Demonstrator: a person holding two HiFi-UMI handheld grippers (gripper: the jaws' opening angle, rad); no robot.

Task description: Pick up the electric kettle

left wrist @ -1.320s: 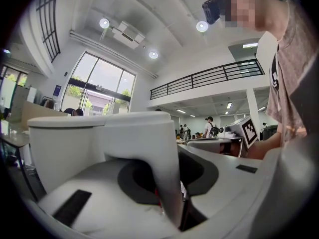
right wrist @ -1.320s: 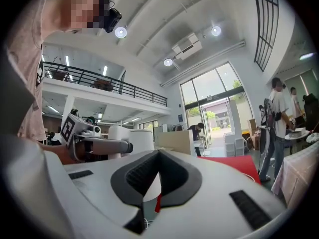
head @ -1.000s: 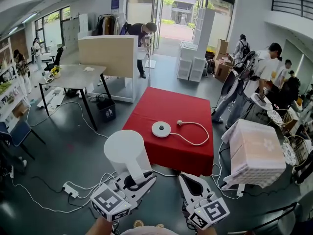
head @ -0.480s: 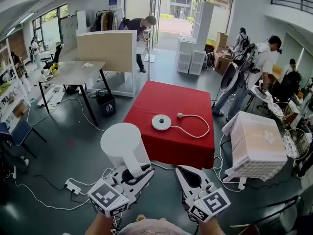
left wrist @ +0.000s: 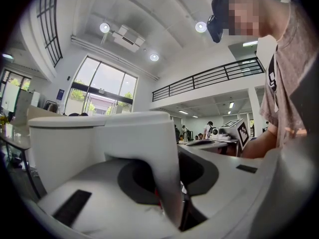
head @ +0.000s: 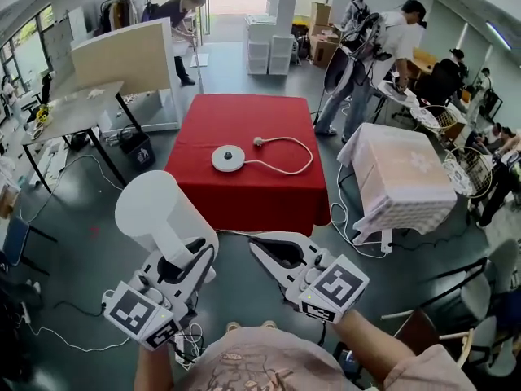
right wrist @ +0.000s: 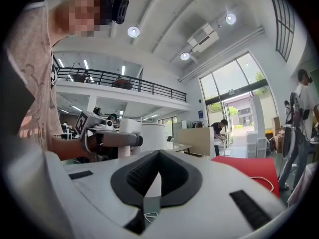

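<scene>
The left hand-held gripper [head: 191,257] clamped the handle [head: 174,239] of the white electric kettle [head: 157,208], holding it upright in the air above the floor [head: 88,252], near the front left corner of the red-covered desk [head: 244,195]. The kettle's round base [head: 228,158] and looped cord [head: 286,146] lay on the desk. The right hand-held gripper [head: 260,246] hovered alongside, jaws together and empty
</scene>
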